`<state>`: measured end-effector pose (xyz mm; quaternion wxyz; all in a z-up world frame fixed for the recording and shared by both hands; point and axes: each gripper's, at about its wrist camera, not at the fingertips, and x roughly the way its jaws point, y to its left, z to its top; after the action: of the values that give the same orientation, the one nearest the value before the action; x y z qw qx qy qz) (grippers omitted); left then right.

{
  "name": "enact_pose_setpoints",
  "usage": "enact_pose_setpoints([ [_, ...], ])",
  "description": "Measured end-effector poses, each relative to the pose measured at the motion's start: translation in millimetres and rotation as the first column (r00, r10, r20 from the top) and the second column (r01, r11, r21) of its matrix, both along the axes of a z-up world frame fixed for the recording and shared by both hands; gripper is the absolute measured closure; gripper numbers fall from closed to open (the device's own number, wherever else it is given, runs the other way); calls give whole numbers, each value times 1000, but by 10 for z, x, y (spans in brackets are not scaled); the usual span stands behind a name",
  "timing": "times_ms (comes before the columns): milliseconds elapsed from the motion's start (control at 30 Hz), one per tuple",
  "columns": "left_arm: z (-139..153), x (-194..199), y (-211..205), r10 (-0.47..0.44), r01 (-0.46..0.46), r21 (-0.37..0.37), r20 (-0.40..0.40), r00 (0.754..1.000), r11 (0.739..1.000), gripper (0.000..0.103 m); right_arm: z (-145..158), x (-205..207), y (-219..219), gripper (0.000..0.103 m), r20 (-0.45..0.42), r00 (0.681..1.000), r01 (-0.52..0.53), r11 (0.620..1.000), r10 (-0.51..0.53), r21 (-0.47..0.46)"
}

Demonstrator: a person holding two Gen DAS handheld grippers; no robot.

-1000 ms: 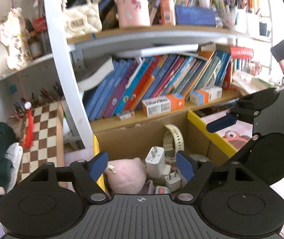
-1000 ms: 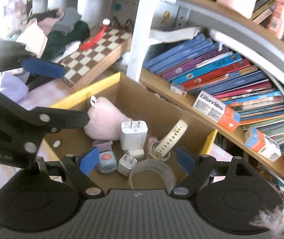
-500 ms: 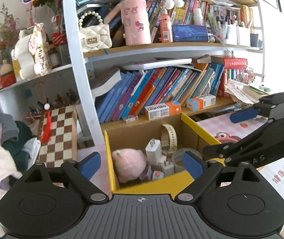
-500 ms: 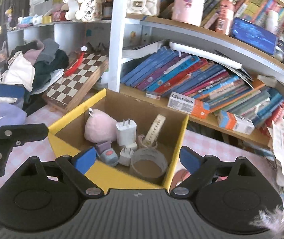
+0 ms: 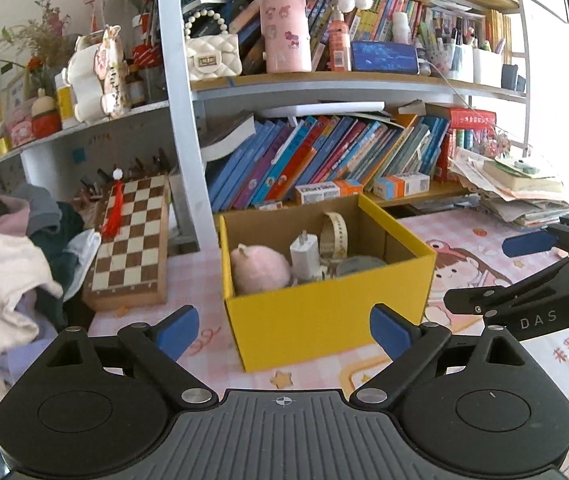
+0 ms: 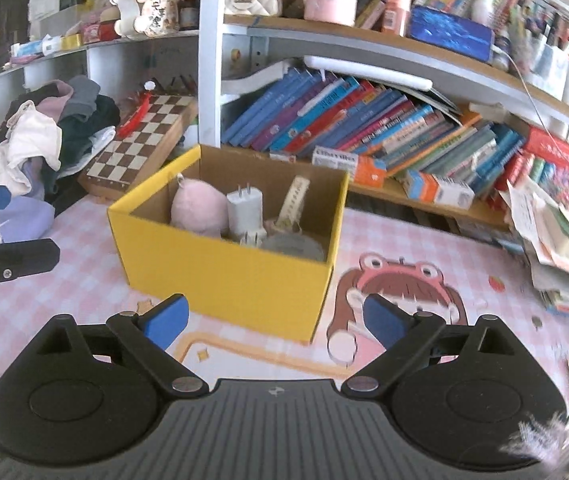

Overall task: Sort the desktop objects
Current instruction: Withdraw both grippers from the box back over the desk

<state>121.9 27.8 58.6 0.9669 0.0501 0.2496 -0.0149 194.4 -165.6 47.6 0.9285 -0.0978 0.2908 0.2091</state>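
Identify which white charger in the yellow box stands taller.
The large white charger, prongs upward, beside the pink plush; the small one sits lower in front.

Yellow box on pink mat, holds pink plush, white charger, tape roll, etc.

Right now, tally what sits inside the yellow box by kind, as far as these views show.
Pink plush toy: 1
White plug chargers: 2
Cream watch strap: 1
Clear tape roll: 1
Total: 5 visible; the box wall may hide more.
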Motion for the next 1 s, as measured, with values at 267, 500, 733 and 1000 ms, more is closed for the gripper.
enact_pose_setpoints([
  [267, -114, -263, -41, 10, -10, -13, -22, 1000, 1000, 8, -137, -347, -56, 7, -22, 999, 47, 999, -47, 13],
  [500, -218, -445, -78, 27, -28, -20, -40, 999, 999, 7, -278, -655, -102, 4, -26, 993, 114, 993, -113, 31],
  [733, -327, -596, -130, 27, -27, 2, -57, 998, 1000, 5, -410, -888, -100, 3, -37, 989, 143, 990, -143, 16],
  [1000, -439, -716, -196, 22, -22, 11, -84, 996, 1000, 5, -506, -1060, -94, 2, -54, 986, 160, 987, -160, -1],
])
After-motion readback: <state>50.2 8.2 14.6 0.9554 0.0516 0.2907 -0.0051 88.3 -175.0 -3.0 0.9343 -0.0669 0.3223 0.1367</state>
